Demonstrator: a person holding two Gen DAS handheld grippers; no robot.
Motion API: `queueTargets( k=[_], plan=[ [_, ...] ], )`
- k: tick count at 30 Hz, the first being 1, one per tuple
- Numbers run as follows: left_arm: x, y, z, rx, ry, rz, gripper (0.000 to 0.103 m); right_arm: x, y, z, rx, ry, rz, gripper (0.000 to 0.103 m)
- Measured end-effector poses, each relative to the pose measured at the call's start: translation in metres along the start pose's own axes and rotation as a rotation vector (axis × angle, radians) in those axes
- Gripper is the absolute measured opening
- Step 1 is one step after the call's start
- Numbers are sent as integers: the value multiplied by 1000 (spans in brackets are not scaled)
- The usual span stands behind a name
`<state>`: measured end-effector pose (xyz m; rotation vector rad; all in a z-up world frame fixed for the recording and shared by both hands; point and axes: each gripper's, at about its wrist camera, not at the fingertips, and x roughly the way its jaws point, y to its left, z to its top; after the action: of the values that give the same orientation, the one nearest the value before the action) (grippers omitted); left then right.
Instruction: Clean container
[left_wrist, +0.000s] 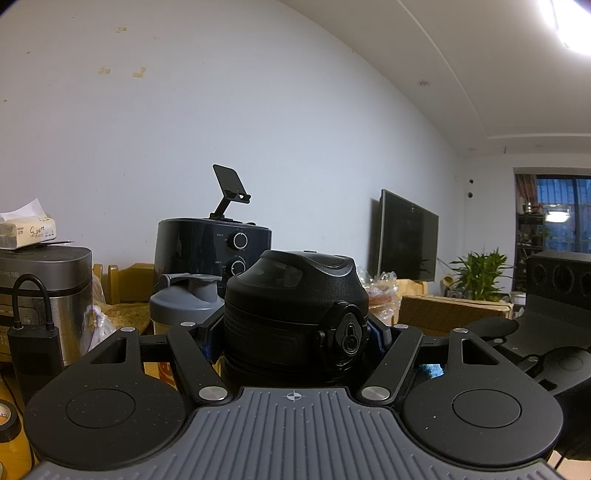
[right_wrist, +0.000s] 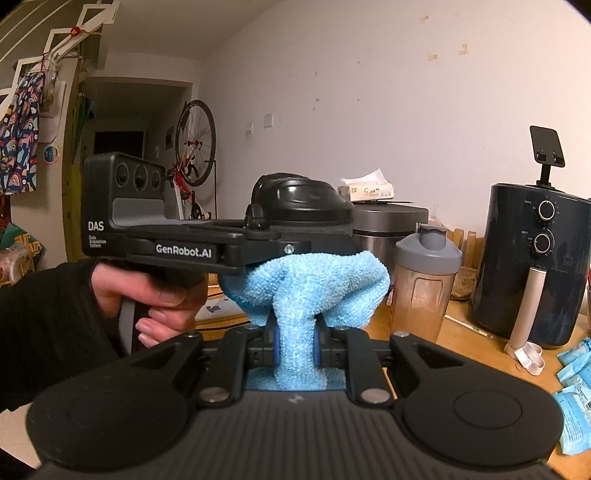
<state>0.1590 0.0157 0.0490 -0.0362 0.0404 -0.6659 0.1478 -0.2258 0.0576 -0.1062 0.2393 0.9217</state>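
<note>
A black flask (left_wrist: 295, 306) with a domed flip lid and a lock button stands upright between the blue pads of my left gripper (left_wrist: 293, 338), which is shut on its neck. From the right wrist view the flask lid (right_wrist: 299, 206) rises above the left gripper (right_wrist: 288, 249), held level by a hand (right_wrist: 147, 291) in a black sleeve. My right gripper (right_wrist: 295, 347) is shut on a light blue cloth (right_wrist: 306, 284). The cloth bunches up against the flask body just under the left gripper. The flask body is hidden behind it.
A shaker bottle (right_wrist: 424, 280) with a grey lid, a dark air fryer (right_wrist: 532, 258) and a steel rice cooker (right_wrist: 388, 229) topped by a tissue pack stand on the wooden table (right_wrist: 472, 347). Blue packets (right_wrist: 576, 387) lie at the right. A power bank (left_wrist: 35, 354) stands at the left.
</note>
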Motion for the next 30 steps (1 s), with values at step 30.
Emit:
queueTargets(
  k=[30],
  plan=[
    [2, -4, 1, 1, 1, 0, 68, 44, -12, -55, 35, 253, 19, 9]
  ],
)
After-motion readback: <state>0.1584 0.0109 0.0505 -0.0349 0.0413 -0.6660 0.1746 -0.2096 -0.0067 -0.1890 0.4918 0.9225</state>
